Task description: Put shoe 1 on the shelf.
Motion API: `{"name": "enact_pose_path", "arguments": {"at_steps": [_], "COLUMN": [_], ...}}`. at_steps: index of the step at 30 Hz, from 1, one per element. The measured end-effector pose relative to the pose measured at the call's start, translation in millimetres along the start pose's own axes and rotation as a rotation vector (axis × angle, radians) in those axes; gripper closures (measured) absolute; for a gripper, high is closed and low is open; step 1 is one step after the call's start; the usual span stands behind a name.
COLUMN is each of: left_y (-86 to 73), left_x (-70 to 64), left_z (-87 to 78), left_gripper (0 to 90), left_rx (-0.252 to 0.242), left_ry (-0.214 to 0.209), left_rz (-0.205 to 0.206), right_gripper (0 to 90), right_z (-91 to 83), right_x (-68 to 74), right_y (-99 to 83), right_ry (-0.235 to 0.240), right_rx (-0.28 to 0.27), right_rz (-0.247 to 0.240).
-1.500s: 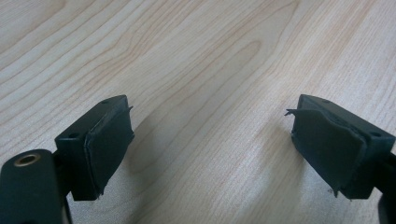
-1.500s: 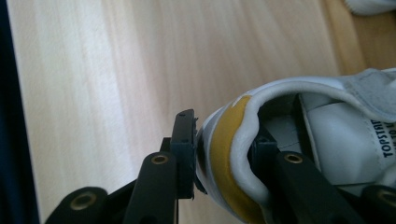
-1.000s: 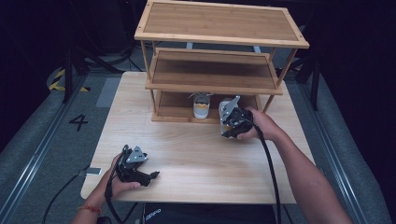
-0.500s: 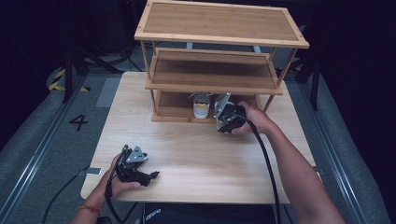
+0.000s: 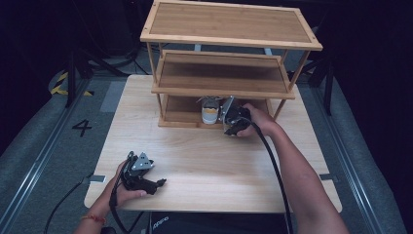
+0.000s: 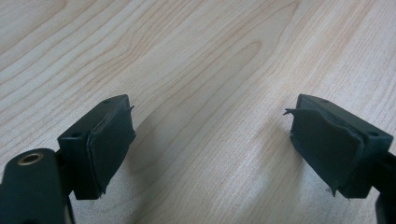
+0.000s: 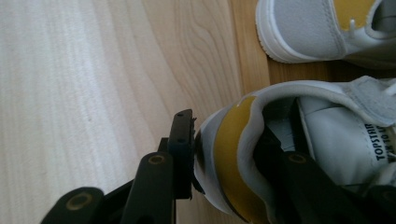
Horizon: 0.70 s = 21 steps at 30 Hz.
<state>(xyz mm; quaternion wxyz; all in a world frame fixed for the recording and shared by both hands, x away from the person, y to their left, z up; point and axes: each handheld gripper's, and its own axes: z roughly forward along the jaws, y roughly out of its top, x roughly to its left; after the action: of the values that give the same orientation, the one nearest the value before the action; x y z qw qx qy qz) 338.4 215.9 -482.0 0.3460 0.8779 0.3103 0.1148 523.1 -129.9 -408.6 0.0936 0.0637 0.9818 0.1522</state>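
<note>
A white shoe with a yellow heel band (image 7: 299, 140) is pinched at its heel by my right gripper (image 7: 229, 135), one jaw outside the heel and the other inside the opening. In the high view this gripper (image 5: 233, 118) is at the front edge of the bamboo rack's bottom shelf (image 5: 181, 117). A matching shoe (image 7: 317, 28) stands on that shelf (image 5: 210, 113), just beside it. My left gripper (image 5: 155, 185) rests near the table's front left. Its jaws (image 6: 210, 140) are wide open over bare wood.
The three-tier bamboo rack (image 5: 229, 22) stands at the back of the light wooden table (image 5: 204, 161); its top and middle shelves are bare. Its front right leg (image 5: 281, 105) is close to my right hand. Cables trail from both grippers toward the front edge.
My right gripper has carried the shoe forward and slightly left, up to the bottom shelf beside the other shoe. The left gripper has stayed still.
</note>
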Motion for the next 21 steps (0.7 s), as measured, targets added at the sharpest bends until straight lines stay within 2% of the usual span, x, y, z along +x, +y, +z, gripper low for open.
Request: {"name": "enact_pose_path", "arguments": {"at_steps": [2, 5, 8, 10, 13, 14, 15, 18, 21], "left_y": [0.0, 0.0, 0.0, 0.1, 0.1, 0.1, 0.1, 0.1, 0.1], "left_x": [0.0, 0.0, -0.3, -0.6, -0.7, -0.6, -0.6, -0.5, -0.5], "left_z": [0.0, 0.0, 0.1, 0.3, 0.3, 0.2, 0.3, 0.2, 0.1], "left_gripper": [13.7, 13.7, 13.7, 13.7, 13.7, 13.7, 13.7, 13.7, 13.7], "left_rx": [0.000, 0.000, 0.000, -0.001, -0.001, -0.001, -0.001, 0.000, 0.001], "left_ry": [0.000, 0.000, 0.002, 0.004, 0.004, 0.004, 0.004, 0.004, 0.004], "left_rz": [0.000, 0.000, -0.002, -0.004, -0.004, -0.004, -0.004, -0.002, -0.001], "right_gripper": [67.1, 66.7, 66.4, 65.3, 63.6, 59.8, 57.0, 57.0, 54.7], "right_z": [2.2, 5.1, 9.6, 10.3, 10.2, 10.1, 10.4, 10.9, 10.6], "right_x": [-2.4, -6.1, -6.2, -5.8, -7.2, -6.6, -6.9, -7.2, -5.5], "right_y": [0.4, 1.3, 2.5, 2.6, 1.3, 0.7, 0.3, -2.9, -5.7], "right_ry": [-0.010, 0.009, -0.009, -0.006, -0.001, -0.031, -0.036, -0.022, -0.042], "right_rx": [-0.003, -0.013, -0.008, -0.015, -0.026, -0.026, -0.025, -0.015, -0.026], "right_rz": [-0.001, -0.003, -0.009, 0.004, -0.001, 0.010, 0.015, 0.017, 0.038]}}
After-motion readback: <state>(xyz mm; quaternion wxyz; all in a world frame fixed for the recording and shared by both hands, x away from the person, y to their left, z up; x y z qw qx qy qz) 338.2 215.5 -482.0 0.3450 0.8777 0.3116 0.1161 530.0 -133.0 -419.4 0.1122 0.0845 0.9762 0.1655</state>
